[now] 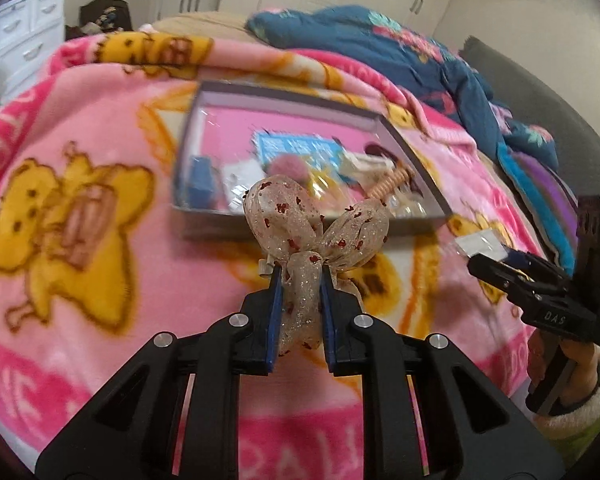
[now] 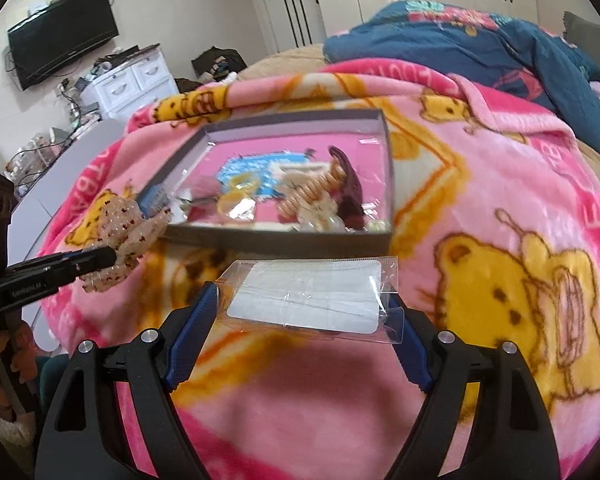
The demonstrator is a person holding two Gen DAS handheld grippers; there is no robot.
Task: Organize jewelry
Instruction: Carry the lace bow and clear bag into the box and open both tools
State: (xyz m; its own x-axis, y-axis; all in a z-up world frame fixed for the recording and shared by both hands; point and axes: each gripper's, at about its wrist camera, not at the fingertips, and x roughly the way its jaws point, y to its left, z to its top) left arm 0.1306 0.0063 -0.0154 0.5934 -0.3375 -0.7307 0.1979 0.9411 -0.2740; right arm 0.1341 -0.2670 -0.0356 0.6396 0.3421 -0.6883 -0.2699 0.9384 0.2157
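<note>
The glittery ribbon bow (image 1: 316, 232) sits pinched in the left claw (image 1: 300, 280) just before the grey box (image 1: 404, 136) of jewelry on the bed's pink blanket (image 1: 100, 272) — the right claw (image 2: 304, 304) spans a clear plastic sleeve (image 2: 308, 296), gripping its edges.

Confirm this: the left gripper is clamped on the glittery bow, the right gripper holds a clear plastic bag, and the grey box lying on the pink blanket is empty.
One thing is wrong: the grey box is not empty. The right wrist view shows hair accessories and packets inside it. The rest stands: the left gripper clamps the glittery bow, the right gripper holds the clear plastic bag, and the box lies on the pink blanket.
</note>
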